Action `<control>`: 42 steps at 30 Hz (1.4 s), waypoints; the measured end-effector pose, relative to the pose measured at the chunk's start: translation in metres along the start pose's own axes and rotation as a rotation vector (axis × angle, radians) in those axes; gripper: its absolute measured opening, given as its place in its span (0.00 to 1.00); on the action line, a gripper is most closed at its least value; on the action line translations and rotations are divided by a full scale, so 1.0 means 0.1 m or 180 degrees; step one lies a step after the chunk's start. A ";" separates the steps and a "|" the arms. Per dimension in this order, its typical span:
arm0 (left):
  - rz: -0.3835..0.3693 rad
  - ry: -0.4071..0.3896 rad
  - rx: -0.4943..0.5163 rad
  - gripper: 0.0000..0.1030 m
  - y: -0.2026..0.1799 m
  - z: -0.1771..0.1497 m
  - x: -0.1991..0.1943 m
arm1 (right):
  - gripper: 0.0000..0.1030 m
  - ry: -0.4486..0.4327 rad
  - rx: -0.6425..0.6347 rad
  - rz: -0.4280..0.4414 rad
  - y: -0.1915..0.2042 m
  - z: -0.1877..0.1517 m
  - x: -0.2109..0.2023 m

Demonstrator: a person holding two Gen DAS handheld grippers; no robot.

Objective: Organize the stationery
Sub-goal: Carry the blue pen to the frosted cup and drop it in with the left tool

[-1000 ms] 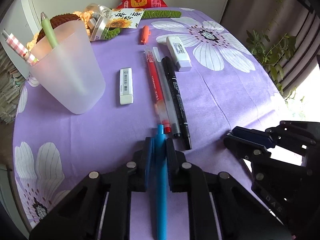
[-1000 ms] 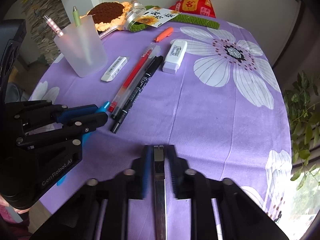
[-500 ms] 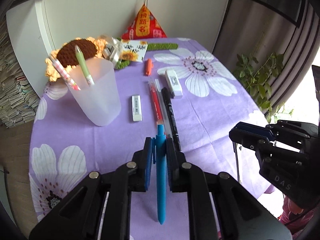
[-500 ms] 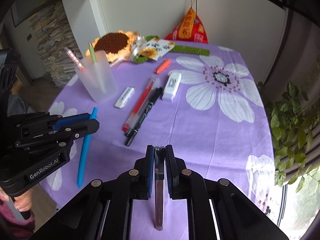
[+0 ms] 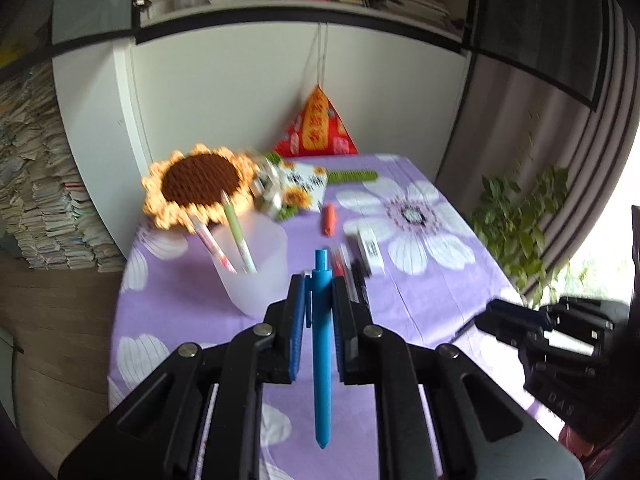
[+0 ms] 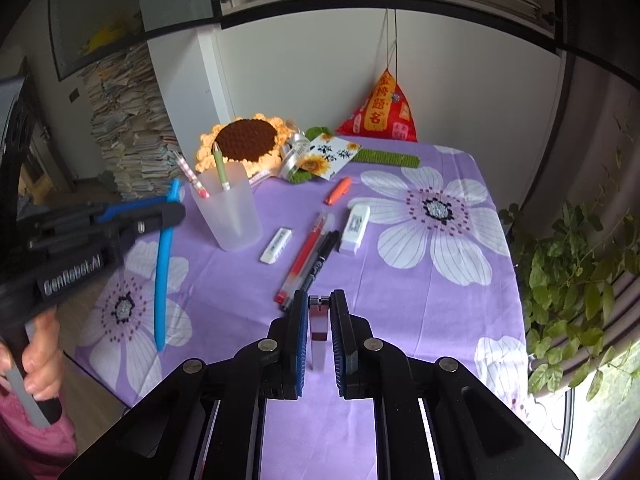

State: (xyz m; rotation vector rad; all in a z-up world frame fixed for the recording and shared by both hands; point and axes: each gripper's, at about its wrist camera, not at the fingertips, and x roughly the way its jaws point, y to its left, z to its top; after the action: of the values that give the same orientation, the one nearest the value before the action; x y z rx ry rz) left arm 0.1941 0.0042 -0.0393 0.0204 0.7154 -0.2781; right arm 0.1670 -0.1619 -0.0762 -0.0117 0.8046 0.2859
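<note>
- Lettering "GenRobot.AI" runs in raised white letters along the side of the left gripper (image 6: 170, 210); its fingers clamp a blue plastic click pen (image 6: 162, 264) near its clicker end, tip hanging down over the table's left edge.
- Right gripper (image 6: 319, 320) pinches a slim silvery metal strip (image 6: 319, 330) upright between its pads; in the left wrist view its body shows "DAS".
- Frosted translucent plastic cup (image 6: 228, 210) stands near the table's far left corner, on the purple cloth with white flowers (image 6: 420, 300), holding a green pen (image 6: 219, 168) and a pink checked pen (image 6: 192, 178).
- A red gel pen (image 6: 304, 258) and black marker (image 6: 320, 256) lie side by side mid-table, between a small white eraser (image 6: 276, 245) and a larger white labelled block (image 6: 355, 229); labels too small to read.
- An orange marker (image 6: 338, 191) lies farther back.
- The red triangular pouch (image 6: 382, 114) at the far edge bears yellow Chinese characters.
</note>
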 end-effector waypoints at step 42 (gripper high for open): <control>0.0307 -0.0491 -0.0406 0.11 0.73 0.26 0.53 | 0.12 -0.0401 -0.0254 0.0053 0.53 0.71 -0.06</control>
State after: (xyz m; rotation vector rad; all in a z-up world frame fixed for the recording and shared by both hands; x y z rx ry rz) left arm 0.2677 0.0587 -0.0595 -0.0869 0.5758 -0.1395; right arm 0.2000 -0.1041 -0.0178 -0.0613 0.6680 0.3311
